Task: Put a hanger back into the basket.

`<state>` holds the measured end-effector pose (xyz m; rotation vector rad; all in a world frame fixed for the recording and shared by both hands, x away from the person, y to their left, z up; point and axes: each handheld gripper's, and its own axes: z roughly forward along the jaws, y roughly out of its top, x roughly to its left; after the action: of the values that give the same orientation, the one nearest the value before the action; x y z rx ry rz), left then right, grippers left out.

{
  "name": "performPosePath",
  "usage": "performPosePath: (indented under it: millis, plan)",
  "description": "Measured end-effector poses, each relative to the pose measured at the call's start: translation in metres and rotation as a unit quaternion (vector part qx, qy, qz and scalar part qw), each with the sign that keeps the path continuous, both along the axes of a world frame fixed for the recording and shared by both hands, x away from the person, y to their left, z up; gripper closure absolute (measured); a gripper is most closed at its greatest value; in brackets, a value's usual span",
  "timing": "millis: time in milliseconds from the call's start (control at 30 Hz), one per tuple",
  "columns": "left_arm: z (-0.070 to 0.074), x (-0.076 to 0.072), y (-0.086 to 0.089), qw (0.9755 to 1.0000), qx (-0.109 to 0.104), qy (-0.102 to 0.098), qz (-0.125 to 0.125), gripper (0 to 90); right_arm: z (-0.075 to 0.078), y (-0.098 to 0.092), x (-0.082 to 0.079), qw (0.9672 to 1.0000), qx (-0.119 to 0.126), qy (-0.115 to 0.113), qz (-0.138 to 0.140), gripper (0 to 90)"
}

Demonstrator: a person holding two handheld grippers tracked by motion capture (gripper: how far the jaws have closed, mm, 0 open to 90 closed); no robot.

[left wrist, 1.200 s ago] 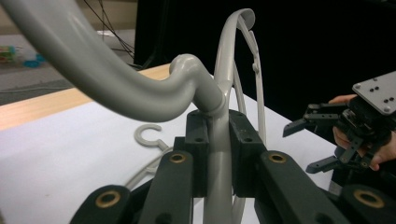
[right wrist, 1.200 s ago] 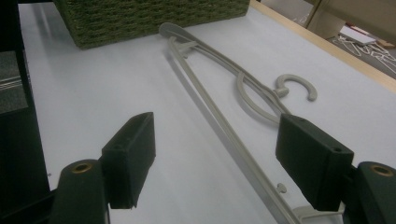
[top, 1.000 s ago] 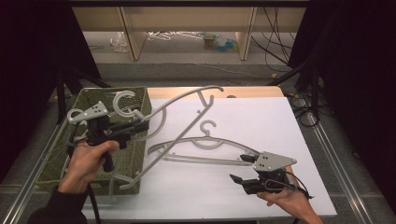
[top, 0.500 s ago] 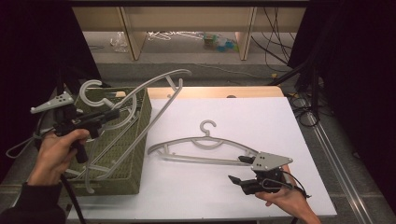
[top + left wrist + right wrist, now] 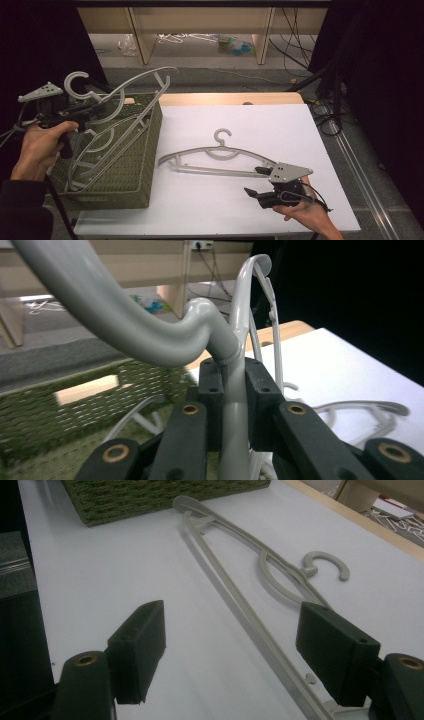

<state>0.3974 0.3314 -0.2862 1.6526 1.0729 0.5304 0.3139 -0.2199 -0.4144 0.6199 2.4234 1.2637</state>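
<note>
In the high view, the left gripper (image 5: 82,116) sits at the left edge of the frame, pinching a pale grey plastic hanger (image 5: 125,95) near its neck. That hanger stands tilted over the green woven basket (image 5: 145,150), its hook at upper left and one arm arching toward the top centre; its lower end drops inside the basket, where more grey hangers lie tangled and are hard to tell apart. A second hanger (image 5: 215,157) lies flat on the white table (image 5: 280,125), mid-frame. At lower right the right gripper (image 5: 259,181) rests with its jaws spread, just beside that hanger's right tip.

In the left gripper view, the black jaws are pressed onto the held hanger's thin stem at centre; the thick curved hook sweeps off the upper left, cut by the frame.

In the right gripper view, the jaws stand wide apart at the bottom corners, the flat hanger's bar running between them untouched; its near end is cut off at the bottom edge.
</note>
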Motion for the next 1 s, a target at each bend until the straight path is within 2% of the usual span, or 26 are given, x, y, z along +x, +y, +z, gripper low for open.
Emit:
performPosePath:
  millis: [233, 433, 633, 833, 933, 1000]
  plan:
    - [-0.01, 0.009, 0.021, 0.9997, 0.012, -0.001, 0.021, 79.8, -0.001, 0.001, 0.0, 1.0, 0.002, -0.001, 0.001, 29.0]
    - [-0.024, 0.01, 0.037, 0.9986, 0.026, 0.014, 0.044, 79.8, 0.0, 0.001, 0.0, 1.0, 0.0, 0.001, 0.001, 29.0]
    - [-0.038, 0.012, 0.048, 0.9972, 0.045, 0.022, 0.056, 79.8, 0.0, 0.001, 0.0, 1.0, -0.001, 0.001, 0.002, 29.0]
    - [-0.053, 0.013, 0.053, 0.9945, 0.067, 0.053, 0.062, 79.8, -0.002, 0.002, 0.0, 1.0, 0.002, -0.003, 0.001, 29.0]
    - [-0.057, 0.015, 0.056, 0.9941, 0.061, 0.059, 0.067, 79.7, -0.001, 0.002, 0.0, 1.0, -0.002, 0.002, 0.003, 29.0]
    - [-0.06, 0.016, 0.055, 0.9929, 0.069, 0.07, 0.068, 79.7, -0.001, 0.002, 0.001, 1.0, -0.002, 0.003, 0.003, 29.0]
